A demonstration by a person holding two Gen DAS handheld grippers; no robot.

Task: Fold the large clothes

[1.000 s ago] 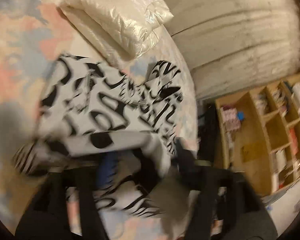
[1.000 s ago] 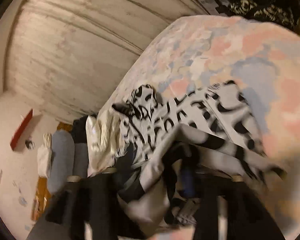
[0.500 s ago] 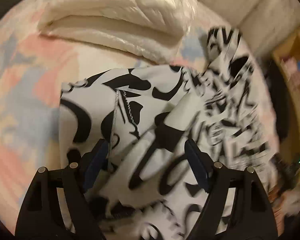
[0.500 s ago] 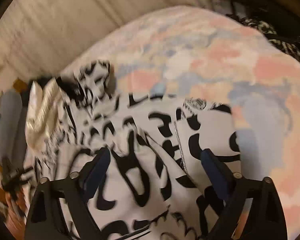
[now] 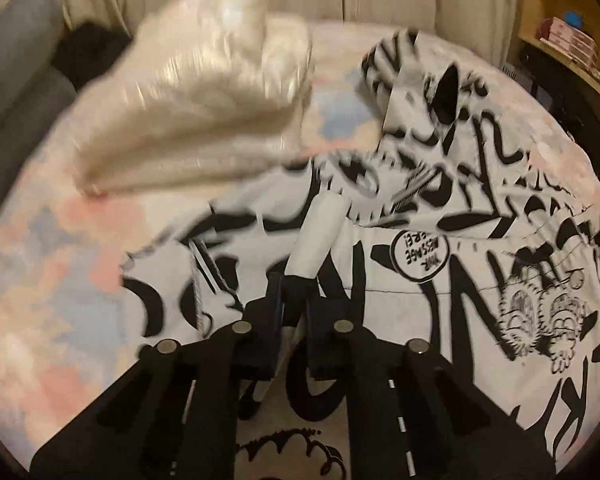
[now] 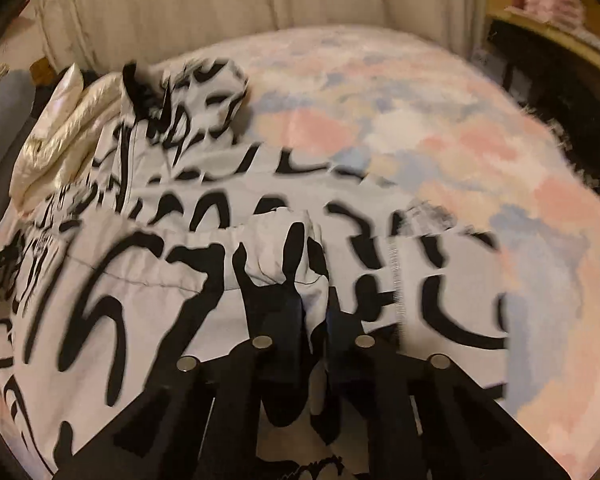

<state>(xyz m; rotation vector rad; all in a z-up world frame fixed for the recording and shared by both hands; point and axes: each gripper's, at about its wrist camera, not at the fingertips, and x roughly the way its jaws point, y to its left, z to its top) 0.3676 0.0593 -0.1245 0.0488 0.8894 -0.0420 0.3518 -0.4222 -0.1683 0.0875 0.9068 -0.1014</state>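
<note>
Two claws, one in each of my hands, both angled steeply down at the black-and-white printed garment (image 5: 420, 288) spread over the pastel patchwork bedcover (image 5: 60, 272). My left gripper (image 5: 294, 300) has just been closing and now pinches a raised ridge of the garment's cloth, a white roll of it standing up just past the fingertips. My right gripper (image 6: 314, 320) has likewise just been closing; its jaws are clamped on a bunched fold of the same garment, which humps up ahead of them. The garment lies across the near half of the bed, one end reaching toward the cream pillows (image 5: 196, 92) near the curtain (image 6: 220, 0). A wooden shelf (image 5: 560, 32) stands off to the right.
</note>
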